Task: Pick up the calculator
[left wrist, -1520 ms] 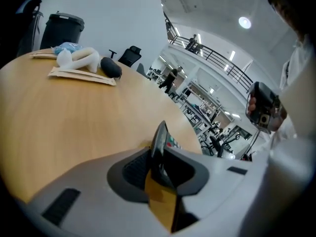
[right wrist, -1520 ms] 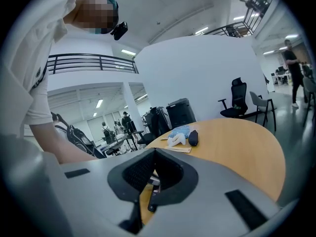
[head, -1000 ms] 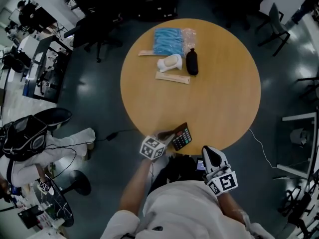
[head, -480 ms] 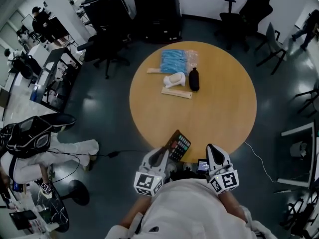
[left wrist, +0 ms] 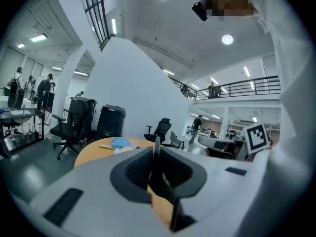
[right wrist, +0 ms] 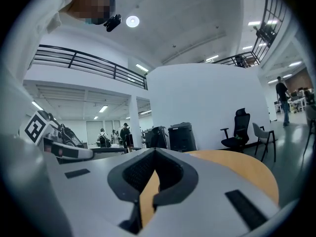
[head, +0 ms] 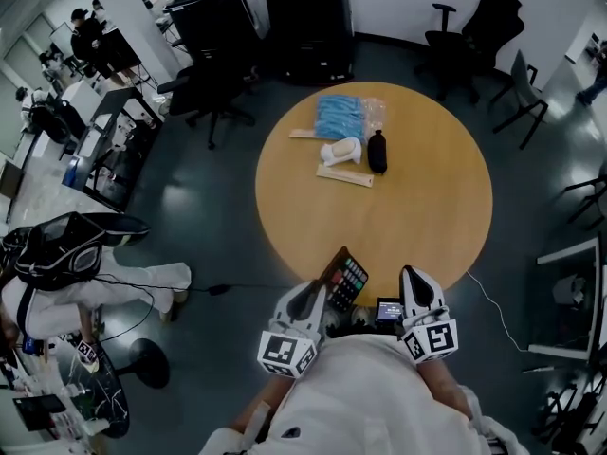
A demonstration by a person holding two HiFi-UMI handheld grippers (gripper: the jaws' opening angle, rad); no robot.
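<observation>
The calculator point(head: 347, 280), dark with coloured keys, hangs tilted over the near edge of the round wooden table point(head: 427, 207). My left gripper point(head: 321, 293) is shut on its near left corner. In the left gripper view the calculator point(left wrist: 159, 168) shows edge-on as a thin dark slab pinched between the jaws of the left gripper point(left wrist: 157, 154). My right gripper point(head: 411, 274) hovers just to the right of the calculator, apart from it. In the right gripper view the right gripper point(right wrist: 154, 154) has its tips together and nothing between them.
At the far side of the table lie a blue packet point(head: 341, 117), a white object point(head: 340, 150), a black pouch point(head: 377, 152) and a wooden strip point(head: 345, 175). A small lit screen point(head: 389, 309) sits between my grippers. Office chairs point(head: 479, 27) and desks point(head: 119, 131) ring the table.
My left gripper has risen and drawn back toward my body with the calculator, lifting it off the table edge. The right gripper has risen slightly.
</observation>
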